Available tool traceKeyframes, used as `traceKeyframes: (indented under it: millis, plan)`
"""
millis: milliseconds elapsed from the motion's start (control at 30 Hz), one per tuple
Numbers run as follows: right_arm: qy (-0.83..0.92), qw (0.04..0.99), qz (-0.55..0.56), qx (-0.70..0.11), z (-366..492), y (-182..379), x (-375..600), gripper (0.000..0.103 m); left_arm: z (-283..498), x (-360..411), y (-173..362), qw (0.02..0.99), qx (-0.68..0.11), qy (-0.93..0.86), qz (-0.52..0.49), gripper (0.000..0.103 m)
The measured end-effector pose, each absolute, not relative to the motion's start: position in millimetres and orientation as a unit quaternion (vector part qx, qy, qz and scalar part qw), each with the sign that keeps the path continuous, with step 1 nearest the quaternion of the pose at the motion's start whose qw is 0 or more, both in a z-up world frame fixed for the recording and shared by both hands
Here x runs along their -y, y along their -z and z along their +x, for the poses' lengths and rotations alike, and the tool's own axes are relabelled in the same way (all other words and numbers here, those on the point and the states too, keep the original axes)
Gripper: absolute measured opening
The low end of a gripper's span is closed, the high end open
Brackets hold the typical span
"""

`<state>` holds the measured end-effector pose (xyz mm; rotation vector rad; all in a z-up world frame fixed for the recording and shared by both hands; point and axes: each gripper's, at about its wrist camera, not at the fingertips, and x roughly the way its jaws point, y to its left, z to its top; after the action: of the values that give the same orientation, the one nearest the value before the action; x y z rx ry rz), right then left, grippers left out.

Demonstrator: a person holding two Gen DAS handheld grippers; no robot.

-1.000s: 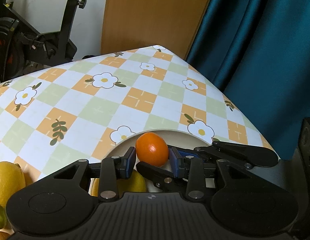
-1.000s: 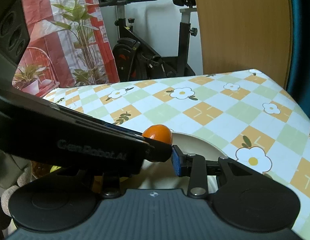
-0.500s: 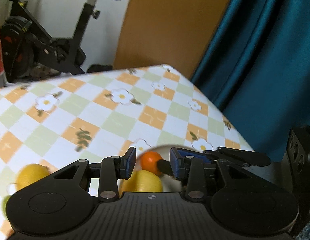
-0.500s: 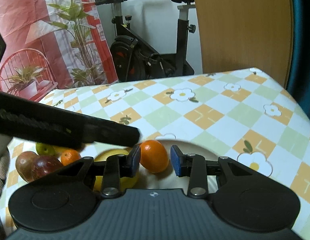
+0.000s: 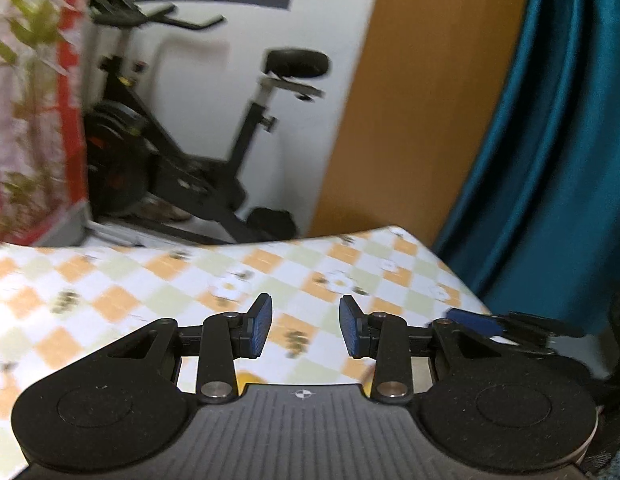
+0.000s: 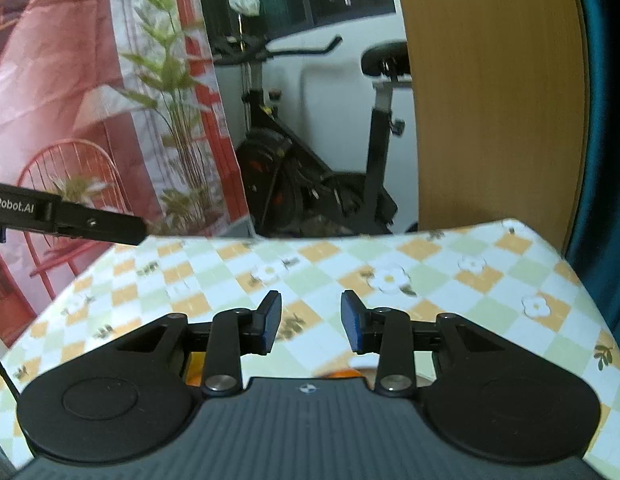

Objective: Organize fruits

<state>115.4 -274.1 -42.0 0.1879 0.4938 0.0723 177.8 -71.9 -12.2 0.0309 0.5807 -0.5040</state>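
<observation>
Both tools stand with their pads apart and nothing between them: the left tool (image 5: 305, 330) and the right tool (image 6: 311, 327) each frame only the checked cloth of the desk (image 6: 450, 280). We hold neither over a fruit at this moment.

We judge this to be a gap between placements, with no fruit in hand and both tools carried above the desk, aimed at its far edge and the exercise bike (image 6: 310, 184) beyond it. The left view is smeared with motion, so we read little detail there.

Of the fruit itself we see very little. An orange fruit (image 6: 337, 373) shows as a thin sliver at the near side of the desk, just under the body of the right tool, and beside it a pale curved edge that may be a plate (image 6: 424, 380), though we cannot be sure. Another orange patch (image 6: 193, 368) peeks out nearer the desk's left edge, behind the left finger of the same tool. In the left view a yellow scrap (image 5: 248, 380) sits at the near side of the desk under the left tool; we cannot tell which fruit it is.

Which way any fruit points, or where its long axis lies, we cannot say: too little of each is exposed.

The next move, as we see it, calls for tipping a tool back down toward the near side of the desk, finding a loose fruit, and widening the pads enough to span it.
</observation>
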Motion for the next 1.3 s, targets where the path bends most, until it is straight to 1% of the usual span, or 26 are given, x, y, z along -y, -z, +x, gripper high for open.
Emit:
traceKeyframes:
  millis: [367, 467, 633, 800, 967, 1133, 1200, 1300]
  plan:
    - [-0.061, 0.966, 0.121, -0.222, 104.0, 19.8, 213.6, 0.037, 154.3, 8.6, -15.5, 0.951, -0.255, 0.173, 0.029, 0.039]
    - [-0.074, 0.967, 0.111, -0.216, 108.5, 9.6, 195.7, 0.037, 155.1, -2.8, -22.5, 0.954, -0.248, 0.166, 0.028, 0.039]
    - [-0.098, 0.967, 0.095, -0.217, 120.5, 5.9, 170.2, 0.037, 161.0, -14.6, -14.4, 0.951, -0.260, 0.164, 0.019, 0.039]
    - [-0.125, 0.959, 0.073, -0.245, 125.4, 29.5, 147.9, 0.037, 164.7, -22.3, 12.6, 0.941, -0.293, 0.168, 0.018, 0.039]
    - [-0.152, 0.945, 0.022, -0.288, 124.2, 68.7, 122.5, 0.037, 166.8, -28.7, 44.4, 0.930, -0.327, 0.171, -0.001, 0.040]
    - [-0.173, 0.935, -0.030, -0.308, 118.8, 97.8, 100.5, 0.039, 167.2, -32.5, 68.5, 0.921, -0.346, 0.176, -0.007, 0.040]
    - [-0.179, 0.932, -0.042, -0.313, 117.7, 106.3, 93.2, 0.045, 168.0, -34.0, 74.3, 0.918, -0.353, 0.178, -0.012, 0.040]
    - [-0.185, 0.928, -0.067, -0.316, 117.6, 116.0, 84.4, 0.049, 168.8, -37.0, 80.2, 0.916, -0.358, 0.178, -0.015, 0.040]
